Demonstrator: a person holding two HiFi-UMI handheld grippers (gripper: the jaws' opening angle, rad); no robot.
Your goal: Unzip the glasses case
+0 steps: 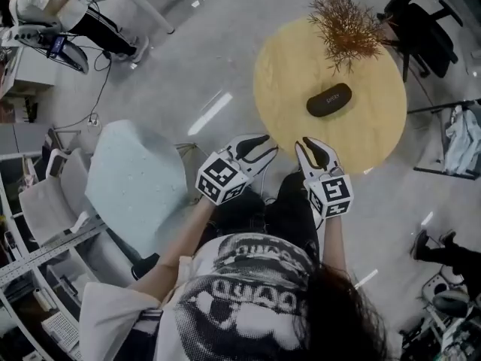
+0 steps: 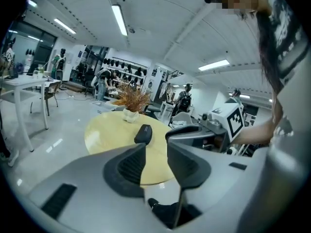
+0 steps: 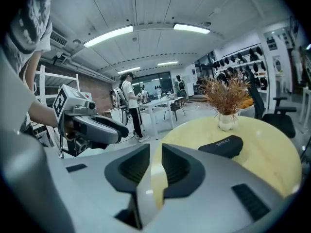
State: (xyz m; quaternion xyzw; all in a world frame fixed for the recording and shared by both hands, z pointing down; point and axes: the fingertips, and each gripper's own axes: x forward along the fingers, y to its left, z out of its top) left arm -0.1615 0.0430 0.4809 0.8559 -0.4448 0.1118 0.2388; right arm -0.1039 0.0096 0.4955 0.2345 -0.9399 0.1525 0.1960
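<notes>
Black and oblong, the glasses case (image 1: 329,100) lies flat near the middle of the round, pale yellow wooden tabletop (image 1: 279,66), closed as far as the views show; the zip and its pull are too small to make out. Judged from this, no part of the task is done: the case is untouched, and the approach, the hold on the case body, the catch of the pull and the run along the zip all remain. The left claw (image 1: 267,146) and right claw (image 1: 312,150) hang side by side over the seated person's lap, just short of the near edge of the tabletop and well apart from the case. In the left gripper view the left claw (image 2: 155,154) stands moderately open with nothing between its pads. In the right gripper view the right claw (image 3: 155,166) shows a narrower gap, also empty, with only the tabletop seen through it. Bare surface surrounds the case on every side, so both claws have room to come in over the near edge. The nearest obstruction is the dried plant (image 1: 344,25) in its white vase (image 3: 227,122) on the far side, its lower sprigs reaching toward the case. A pale blue chair (image 1: 135,183) stands at the person's left, and a black office chair (image 1: 428,36) stands beyond the tabletop.
</notes>
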